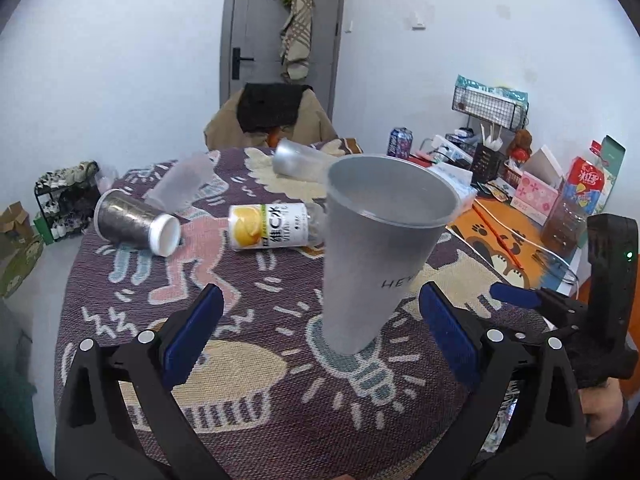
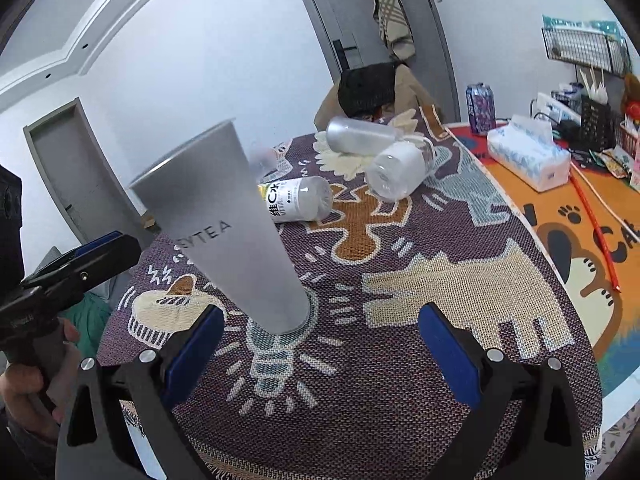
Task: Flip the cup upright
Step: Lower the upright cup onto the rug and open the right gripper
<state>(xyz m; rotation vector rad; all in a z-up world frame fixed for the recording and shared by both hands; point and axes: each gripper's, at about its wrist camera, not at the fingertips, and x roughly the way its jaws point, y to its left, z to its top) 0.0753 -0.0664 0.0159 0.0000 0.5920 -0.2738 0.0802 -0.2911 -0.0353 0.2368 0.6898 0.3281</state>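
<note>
A tall grey plastic cup (image 1: 376,248) stands upright, mouth up, on the patterned cloth, on a light-bulb figure. It also shows in the right wrist view (image 2: 236,236), lettered "HEYTEA". My left gripper (image 1: 322,326) is open, its blue pads on either side of the cup's base without touching it. My right gripper (image 2: 320,340) is open too, with the cup just ahead of its left pad. Neither holds anything. The right gripper's body (image 1: 608,304) shows at the right edge of the left wrist view.
Lying on the cloth (image 1: 256,320) behind the cup are a dark cup with a white lid (image 1: 136,224), a labelled bottle (image 1: 272,226), a clear cup (image 1: 184,184) and another grey cup (image 1: 304,160). A tissue box (image 2: 528,156), a can (image 2: 480,108) and desk clutter stand at the right.
</note>
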